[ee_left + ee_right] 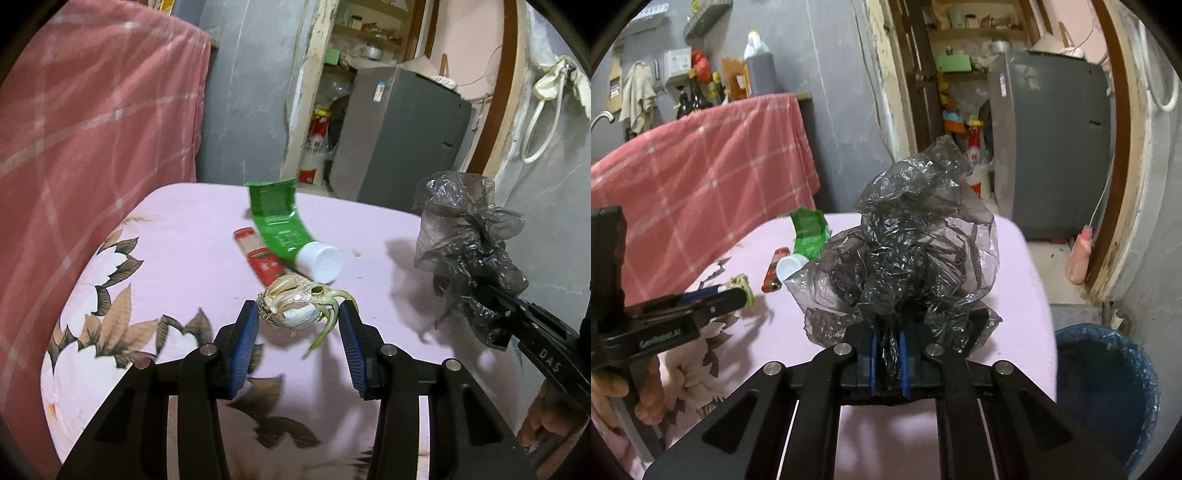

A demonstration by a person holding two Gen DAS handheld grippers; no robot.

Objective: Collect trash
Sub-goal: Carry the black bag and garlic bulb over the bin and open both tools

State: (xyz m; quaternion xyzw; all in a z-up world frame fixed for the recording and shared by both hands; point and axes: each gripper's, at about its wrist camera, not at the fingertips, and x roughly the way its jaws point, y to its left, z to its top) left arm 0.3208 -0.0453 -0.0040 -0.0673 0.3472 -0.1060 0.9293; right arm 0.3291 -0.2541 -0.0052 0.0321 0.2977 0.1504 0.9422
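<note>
- left gripper [299, 325] low centre of its view, jaws spread wide either side of a sprouted garlic bulb [295, 306] on the pink floral cloth [184, 240]; can't tell if the pads touch it
- right gripper [886, 354] clamped tight on a crumpled grey plastic bag [908, 243]; bag hides most of the table behind
- green tube [284, 225] and red lighter [258, 258] just past the garlic, mid-frame
- blue bin [1108, 387] lower right, cut off by the frame edge

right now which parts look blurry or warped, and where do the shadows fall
Left wrist view: garlic bulb sharp between the open left claw, tube top slightly smeared, shadows falling left of the bag. Right wrist view: fisheye bends the doorframe; lighter soft.
</note>
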